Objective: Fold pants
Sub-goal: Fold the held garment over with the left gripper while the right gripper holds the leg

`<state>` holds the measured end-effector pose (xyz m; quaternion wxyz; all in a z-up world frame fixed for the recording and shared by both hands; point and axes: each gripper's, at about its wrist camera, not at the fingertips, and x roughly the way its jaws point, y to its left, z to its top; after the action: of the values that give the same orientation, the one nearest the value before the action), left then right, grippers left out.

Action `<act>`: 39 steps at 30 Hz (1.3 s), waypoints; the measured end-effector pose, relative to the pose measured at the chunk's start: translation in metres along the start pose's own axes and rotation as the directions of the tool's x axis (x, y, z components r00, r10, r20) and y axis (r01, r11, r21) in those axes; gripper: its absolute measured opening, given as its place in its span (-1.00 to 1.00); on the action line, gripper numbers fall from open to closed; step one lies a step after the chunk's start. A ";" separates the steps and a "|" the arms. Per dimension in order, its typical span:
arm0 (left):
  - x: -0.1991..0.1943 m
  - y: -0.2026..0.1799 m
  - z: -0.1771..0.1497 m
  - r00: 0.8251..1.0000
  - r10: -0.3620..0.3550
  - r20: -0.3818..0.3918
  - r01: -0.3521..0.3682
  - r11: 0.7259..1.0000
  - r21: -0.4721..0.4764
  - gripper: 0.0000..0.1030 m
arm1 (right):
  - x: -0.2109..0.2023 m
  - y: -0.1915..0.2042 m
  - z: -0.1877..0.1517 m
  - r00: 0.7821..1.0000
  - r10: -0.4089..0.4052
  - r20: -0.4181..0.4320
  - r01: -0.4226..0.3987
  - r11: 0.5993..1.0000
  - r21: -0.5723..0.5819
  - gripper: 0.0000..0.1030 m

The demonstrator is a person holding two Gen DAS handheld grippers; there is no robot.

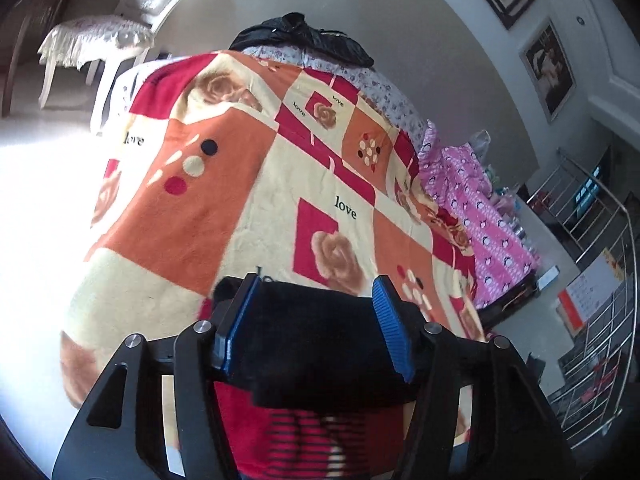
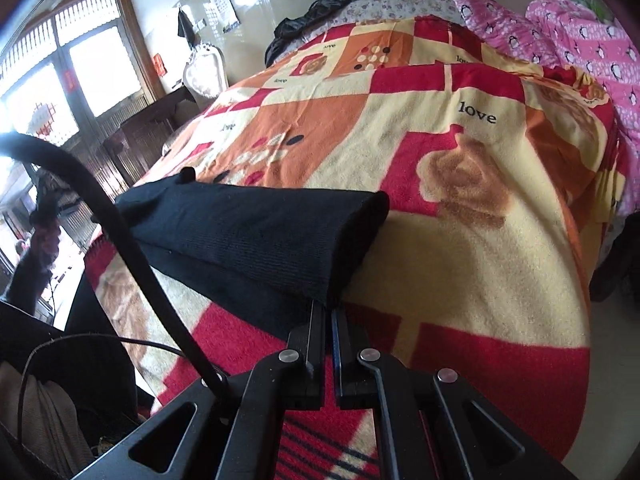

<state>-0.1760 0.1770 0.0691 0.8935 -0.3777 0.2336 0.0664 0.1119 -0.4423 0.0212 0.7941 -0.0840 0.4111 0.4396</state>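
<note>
Black pants lie folded on the bed, on top of a patchwork fleece blanket w/ red, orange & cream squares, roses and "love" lettering. They sit near the front edge of the bed, running left to right as a long flat band; the right end is a rounded fold, raised a bit off the blanket.

Right gripper: fingers pressed nearly together, pinching the near edge of the pants at their right end. A thick black cable arcs from the gripper body up to the left, crossing in front of the fabric.

Left gripper: blue-padded fingers spread wide apart, w/ the black pants lying between them and filling the gap. Pads sit at the fabric's two sides; can't tell if they press it, but the fingers look released, not clenched.

Further back on the bed: a black garment heaped at the far end, a floral sheet under it, and a pink penguin-print quilt along the right side. A white chair stands on the floor beyond the bed's left corner.
</note>
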 end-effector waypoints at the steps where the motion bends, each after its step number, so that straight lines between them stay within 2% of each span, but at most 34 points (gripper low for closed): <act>1: 0.012 -0.007 0.000 0.999 -0.033 -0.039 0.031 0.999 -0.036 0.12 | 0.000 -0.001 -0.001 1.000 -0.010 -0.005 0.010 1.000 0.001 -0.97; 3: 0.038 -0.017 -0.006 0.990 -0.058 -0.128 0.043 0.992 -0.118 0.12 | -0.005 -0.008 -0.005 0.999 -0.040 -0.007 0.040 0.999 0.019 -0.97; 5: 0.065 -0.019 -0.019 0.969 -0.085 -0.230 0.037 0.978 -0.205 0.12 | -0.013 -0.015 -0.008 0.999 -0.048 0.009 0.047 0.997 0.053 -0.97; 6: 0.079 -0.018 -0.028 0.956 -0.063 -0.287 -0.011 0.969 -0.246 0.12 | -0.018 -0.018 -0.009 0.998 -0.058 0.020 0.056 0.996 0.066 -0.97; 7: 0.089 -0.019 -0.035 0.944 -0.001 -0.329 -0.080 0.970 -0.230 0.12 | -0.022 -0.019 -0.009 0.997 -0.070 0.027 0.068 0.995 0.070 -0.97; 8: 0.097 -0.020 -0.040 0.928 0.093 -0.360 -0.167 0.969 -0.182 0.09 | -0.026 -0.020 -0.009 0.996 -0.081 0.034 0.078 0.994 0.073 -0.96; 9: 0.101 -0.019 -0.044 0.918 0.149 -0.368 -0.220 0.963 -0.159 -0.23 | -0.030 -0.020 -0.009 0.995 -0.086 0.042 0.083 0.994 0.072 -0.96; 10: 0.100 -0.018 -0.044 0.917 0.186 -0.352 -0.247 0.959 -0.138 -0.32 | -0.033 -0.019 -0.008 0.994 -0.100 0.047 0.097 0.993 0.067 -0.96; 11: 0.101 -0.021 -0.041 0.903 0.248 -0.351 -0.294 0.952 -0.085 -0.55 | -0.035 -0.019 -0.006 0.992 -0.116 0.050 0.112 0.992 0.062 -0.96; 13: 0.105 -0.021 -0.037 0.884 0.341 -0.319 -0.353 0.935 0.022 -0.87 | -0.040 -0.017 -0.001 0.992 -0.116 0.057 0.112 0.992 0.058 -0.96; 14: 0.109 -0.019 -0.036 0.883 0.361 -0.301 -0.359 0.931 0.064 -0.94 | -0.044 -0.017 0.001 0.992 -0.106 0.062 0.103 0.993 0.057 -0.94; 15: 0.111 -0.014 -0.031 0.894 0.345 -0.285 -0.338 0.938 0.076 -0.94 | -0.045 -0.017 0.004 0.993 -0.100 0.065 0.096 0.993 0.063 -0.90; 17: 0.116 -0.007 -0.022 0.899 0.332 -0.286 -0.327 0.943 0.066 -0.94 | -0.047 -0.020 0.006 0.992 -0.102 0.068 0.097 0.992 0.085 -0.76; 18: 0.120 -0.009 -0.018 0.895 0.350 -0.276 -0.338 0.937 0.093 -0.94 | -0.049 -0.021 0.007 0.991 -0.111 0.071 0.104 0.990 0.099 -0.61; 21: 0.132 -0.018 -0.012 0.881 0.425 -0.208 -0.376 0.896 0.237 -0.94 | -0.055 -0.023 0.004 0.988 -0.134 0.079 0.124 0.985 0.122 -0.34; 23: 0.135 -0.014 -0.006 0.882 0.439 -0.170 -0.380 0.877 0.294 -0.94 | -0.063 -0.025 0.002 0.986 -0.145 0.085 0.133 0.982 0.137 -0.34; 25: 0.131 -0.009 -0.003 0.901 0.406 -0.155 -0.341 0.881 0.328 -0.95 | -0.071 -0.026 0.001 0.982 -0.160 0.099 0.145 0.979 0.145 -0.34; 26: 0.129 -0.009 -0.002 0.904 0.401 -0.147 -0.337 0.881 0.332 -0.95 | -0.076 -0.025 0.002 0.980 -0.166 0.113 0.149 0.977 0.151 -0.34; 29: 0.103 -0.027 -0.004 0.906 0.418 -0.067 -0.379 0.870 0.315 -0.93 | -0.087 -0.018 0.011 0.974 -0.169 0.153 0.143 0.976 0.166 -0.31; 30: 0.089 -0.039 -0.007 0.914 0.404 -0.038 -0.377 0.881 0.287 -0.93 | -0.088 -0.013 0.017 0.970 -0.175 0.167 0.147 0.975 0.167 -0.25; 31: 0.076 -0.052 -0.012 0.943 0.332 -0.035 -0.313 0.916 0.252 -0.93 | -0.087 -0.009 0.023 0.969 -0.177 0.175 0.147 0.974 0.171 -0.21; 32: 0.068 -0.066 -0.018 0.969 0.241 -0.050 -0.224 0.947 0.230 -0.81 | -0.083 -0.004 0.031 0.969 -0.172 0.179 0.140 0.975 0.175 -0.14; 33: 0.067 -0.077 -0.024 0.982 0.176 -0.062 -0.158 0.962 0.224 -0.60 | -0.074 0.003 0.041 0.972 -0.161 0.170 0.130 0.976 0.175 -0.12; 34: 0.066 -0.089 -0.033 0.989 0.128 -0.069 -0.109 0.969 0.224 -0.47 | -0.067 0.007 0.047 0.974 -0.156 0.161 0.128 0.977 0.173 -0.12; 35: 0.071 -0.100 -0.045 0.990 0.118 -0.078 -0.097 0.966 0.239 -0.30 | -0.056 0.013 0.054 0.978 -0.146 0.149 0.121 0.979 0.166 -0.12; 37: 0.083 -0.105 -0.058 0.983 0.162 -0.086 -0.134 0.954 0.269 -0.31 | -0.030 0.029 0.068 0.986 -0.115 0.117 0.099 0.986 0.136 -0.12; 38: 0.089 -0.101 -0.063 0.975 0.201 -0.096 -0.169 0.947 0.272 -0.31 | -0.015 0.040 0.073 0.992 -0.078 0.095 0.067 0.992 0.107 -0.12; 39: 0.095 -0.089 -0.068 0.957 0.267 -0.117 -0.229 0.936 0.266 -0.31 | -0.002 0.049 0.074 0.997 -0.048 0.062 0.043 0.996 0.080 -0.12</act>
<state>-0.0909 0.0606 0.0406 0.8980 -0.2335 0.3531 0.1199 0.1162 -0.3775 0.0814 0.8195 -0.0480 0.4003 0.4072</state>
